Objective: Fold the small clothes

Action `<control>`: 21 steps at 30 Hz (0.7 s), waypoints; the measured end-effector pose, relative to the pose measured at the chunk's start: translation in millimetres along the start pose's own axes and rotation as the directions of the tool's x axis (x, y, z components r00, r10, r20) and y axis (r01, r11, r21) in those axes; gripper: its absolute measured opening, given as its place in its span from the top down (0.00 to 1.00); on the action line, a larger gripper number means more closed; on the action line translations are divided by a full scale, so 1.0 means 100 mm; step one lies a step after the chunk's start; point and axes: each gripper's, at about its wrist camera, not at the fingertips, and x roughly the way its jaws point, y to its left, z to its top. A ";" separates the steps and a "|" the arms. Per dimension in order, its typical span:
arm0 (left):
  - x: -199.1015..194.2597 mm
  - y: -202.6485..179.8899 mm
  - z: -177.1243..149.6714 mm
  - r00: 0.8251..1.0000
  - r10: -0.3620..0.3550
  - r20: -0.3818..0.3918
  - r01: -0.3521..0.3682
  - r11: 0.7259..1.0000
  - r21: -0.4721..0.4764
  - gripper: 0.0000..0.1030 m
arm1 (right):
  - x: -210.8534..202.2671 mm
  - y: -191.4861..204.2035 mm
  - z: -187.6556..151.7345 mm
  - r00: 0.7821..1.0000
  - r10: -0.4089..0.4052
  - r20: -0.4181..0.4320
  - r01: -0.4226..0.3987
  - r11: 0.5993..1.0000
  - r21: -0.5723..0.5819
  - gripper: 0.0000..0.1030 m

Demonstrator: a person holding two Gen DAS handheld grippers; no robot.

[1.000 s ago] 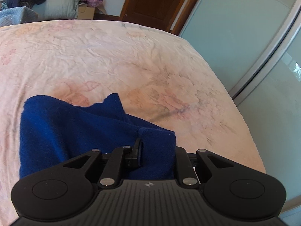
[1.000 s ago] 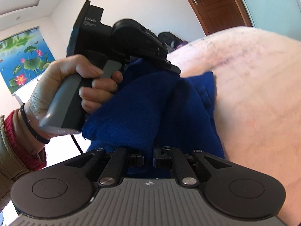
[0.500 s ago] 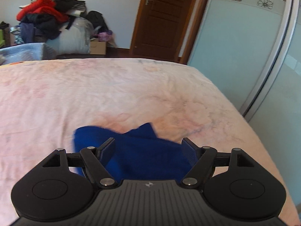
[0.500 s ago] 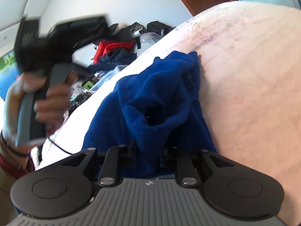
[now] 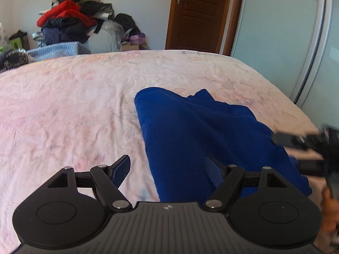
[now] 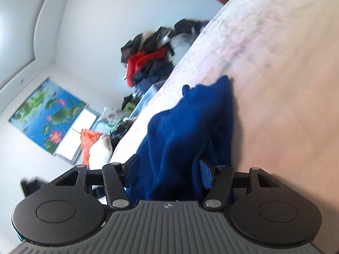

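Observation:
A dark blue fleece garment (image 5: 201, 131) lies folded on the pink floral bedsheet (image 5: 74, 105). My left gripper (image 5: 167, 169) is open just above its near left edge, holding nothing. The right gripper shows blurred at the right edge of the left wrist view (image 5: 300, 140). In the right wrist view the right gripper (image 6: 169, 171) is open, its fingers astride the near end of the blue garment (image 6: 190, 127), not clamped on it.
A pile of clothes (image 5: 72, 23) sits past the far end of the bed, beside a wooden door (image 5: 199, 12). A sliding wardrobe (image 5: 286, 31) runs along the bed's right side. A lotus picture (image 6: 46, 114) hangs on the wall.
Both grippers opened and let go of the blue garment, which now lies on the bed. The left gripper pulled back and to the left; the right one tilted.

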 end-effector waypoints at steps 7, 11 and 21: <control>-0.02 -0.22 -0.12 1.000 0.010 0.027 -0.012 0.998 0.068 0.25 | 0.51 -0.10 0.47 0.994 0.033 -0.101 -0.032 0.999 0.016 0.50; 0.01 -0.30 -0.21 1.000 0.024 0.018 -0.026 0.995 0.100 0.25 | 0.61 0.06 0.53 0.992 -0.058 -0.115 0.045 0.992 -0.115 0.82; 0.04 -0.31 -0.36 1.000 0.025 -0.014 -0.024 0.997 0.071 0.19 | 0.42 0.35 0.42 0.968 -0.249 -0.016 0.231 0.920 -0.317 0.51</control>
